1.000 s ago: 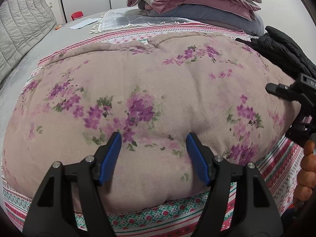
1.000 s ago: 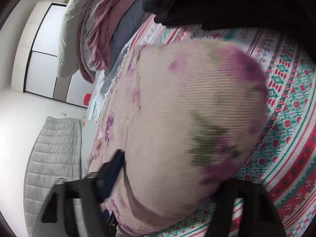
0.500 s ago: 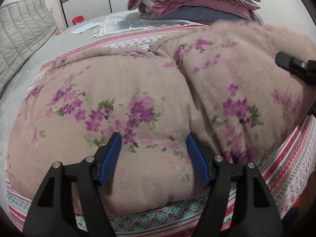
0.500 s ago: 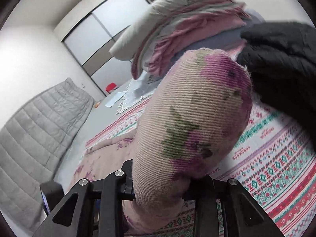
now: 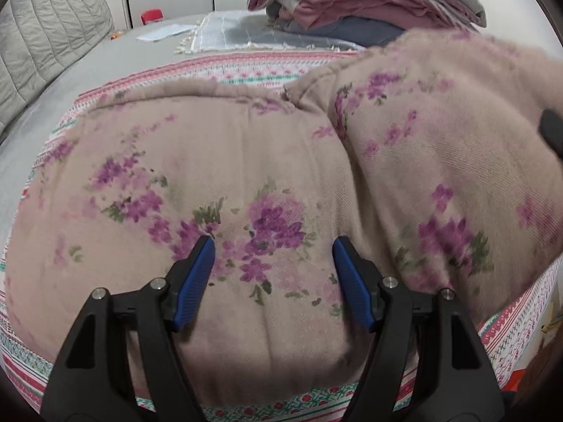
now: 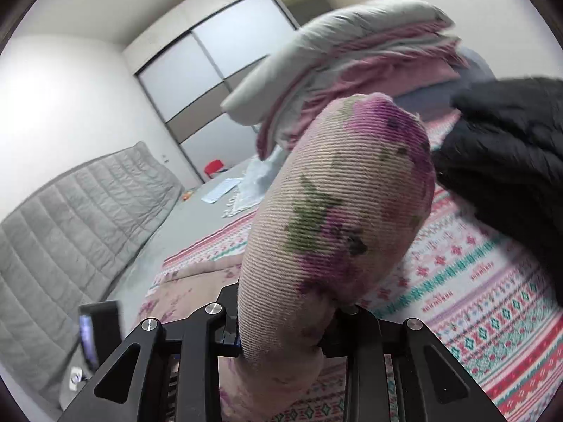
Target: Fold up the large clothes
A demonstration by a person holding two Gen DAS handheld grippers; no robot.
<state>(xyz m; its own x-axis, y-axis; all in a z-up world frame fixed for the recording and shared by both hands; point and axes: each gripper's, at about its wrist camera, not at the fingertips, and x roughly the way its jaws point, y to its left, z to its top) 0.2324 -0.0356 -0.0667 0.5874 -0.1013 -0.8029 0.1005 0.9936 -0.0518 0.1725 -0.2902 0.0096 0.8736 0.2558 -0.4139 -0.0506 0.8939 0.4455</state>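
A thick beige garment with purple flowers point(image 5: 218, 161) lies spread on a patterned bed cover point(image 5: 253, 70). My left gripper point(image 5: 274, 263) hovers open just above its near part, blue pads apart with nothing between them. The garment's right side point(image 5: 440, 147) is lifted and curls over toward the middle. In the right wrist view my right gripper point(image 6: 281, 334) is shut on a bunched fold of that garment point(image 6: 337, 211), which bulges up in front of the camera and hides the fingertips. A black part of the right gripper point(image 5: 552, 130) shows at the left wrist view's right edge.
A stack of folded bedding point(image 5: 369, 3) sits at the far end of the bed. A black quilted jacket point(image 6: 510, 147) lies to the right of the held fold. A grey quilted headboard point(image 6: 70, 232) runs along the left, with sliding wardrobe doors point(image 6: 211, 70) behind.
My right gripper closed on the garment's right edge, rolled upright and lifted it, so the right side now rises and folds toward the middle. The left gripper stayed put and open.
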